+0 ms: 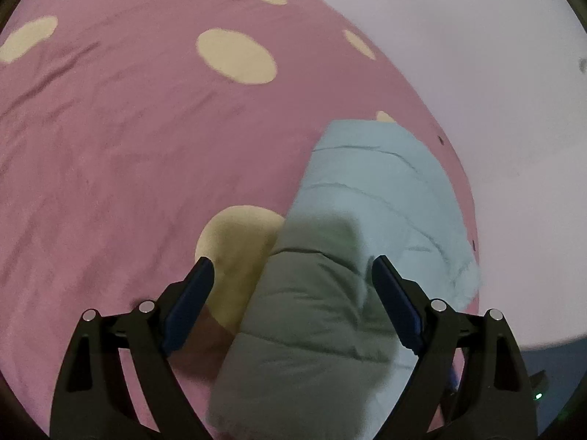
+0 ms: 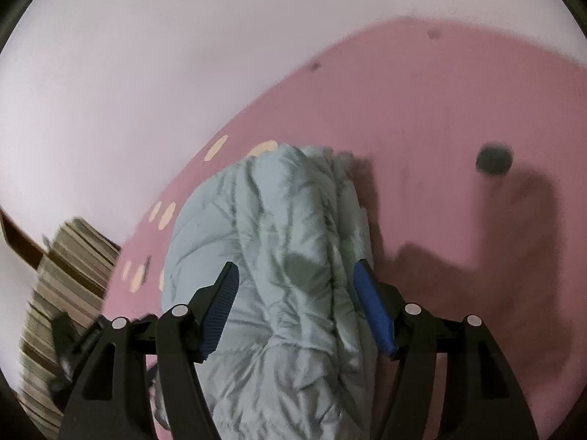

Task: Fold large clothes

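Observation:
A pale blue quilted jacket (image 1: 352,227) lies folded into a long bundle on a pink bedspread (image 1: 110,146) with cream dots. My left gripper (image 1: 293,267) is open, its blue-padded fingers spread either side of the bundle's near end, above it. In the right wrist view the same jacket (image 2: 279,256) shows crumpled and bunched. My right gripper (image 2: 297,275) is open, its fingers straddling the bundle without closing on it.
A pale wall (image 1: 477,55) runs along the bed's far edge. A dark round spot (image 2: 493,161) sits on the bedspread to the right. A stack of brownish layered material (image 2: 62,293) stands beside the bed at the left.

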`<state>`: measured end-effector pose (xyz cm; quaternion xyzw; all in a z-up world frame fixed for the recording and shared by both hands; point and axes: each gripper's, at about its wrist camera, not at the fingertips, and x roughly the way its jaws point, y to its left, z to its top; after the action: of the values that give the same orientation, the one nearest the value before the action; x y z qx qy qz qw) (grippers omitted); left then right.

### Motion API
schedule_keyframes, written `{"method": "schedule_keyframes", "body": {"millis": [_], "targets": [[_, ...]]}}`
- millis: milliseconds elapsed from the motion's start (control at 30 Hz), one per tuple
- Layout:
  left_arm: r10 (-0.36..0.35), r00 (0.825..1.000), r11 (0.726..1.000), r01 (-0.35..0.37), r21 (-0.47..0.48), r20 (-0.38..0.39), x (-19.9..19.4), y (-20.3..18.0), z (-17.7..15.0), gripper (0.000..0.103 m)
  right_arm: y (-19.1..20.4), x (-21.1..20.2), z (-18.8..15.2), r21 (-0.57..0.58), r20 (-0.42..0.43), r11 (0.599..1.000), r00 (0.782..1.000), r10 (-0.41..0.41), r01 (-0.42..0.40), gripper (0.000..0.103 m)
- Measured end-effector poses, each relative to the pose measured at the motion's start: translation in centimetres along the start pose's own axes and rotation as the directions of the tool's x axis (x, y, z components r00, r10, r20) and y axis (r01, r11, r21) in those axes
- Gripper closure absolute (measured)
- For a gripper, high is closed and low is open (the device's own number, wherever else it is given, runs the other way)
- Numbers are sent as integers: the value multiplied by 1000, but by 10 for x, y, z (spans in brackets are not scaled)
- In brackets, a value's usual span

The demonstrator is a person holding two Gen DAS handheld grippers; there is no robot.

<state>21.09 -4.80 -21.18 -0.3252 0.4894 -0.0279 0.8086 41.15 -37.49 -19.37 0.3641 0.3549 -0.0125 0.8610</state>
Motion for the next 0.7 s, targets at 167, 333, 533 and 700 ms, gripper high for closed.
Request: {"method": "schedule_keyframes", "body": {"millis": [167,333,533,700], "targets": [[-2,1000,1000,2,-26,-10,13,4,-4,12,-14,20,-5,83,-36,996,999,21,-18,38],[-20,1000,1000,19,-21,-24,20,5,-1,8,-22,33,-11,108,-58,994,998,23,-17,36],[-17,999,1000,17,20,-35,29,0,-1,6,-26,40,-18,111,-63,994,998,23,-16,35],[-32,999,998,34,59,-42,31,-5,-3,20,-23,47,-19,117,-75,993,996,42,-33,54]]}}
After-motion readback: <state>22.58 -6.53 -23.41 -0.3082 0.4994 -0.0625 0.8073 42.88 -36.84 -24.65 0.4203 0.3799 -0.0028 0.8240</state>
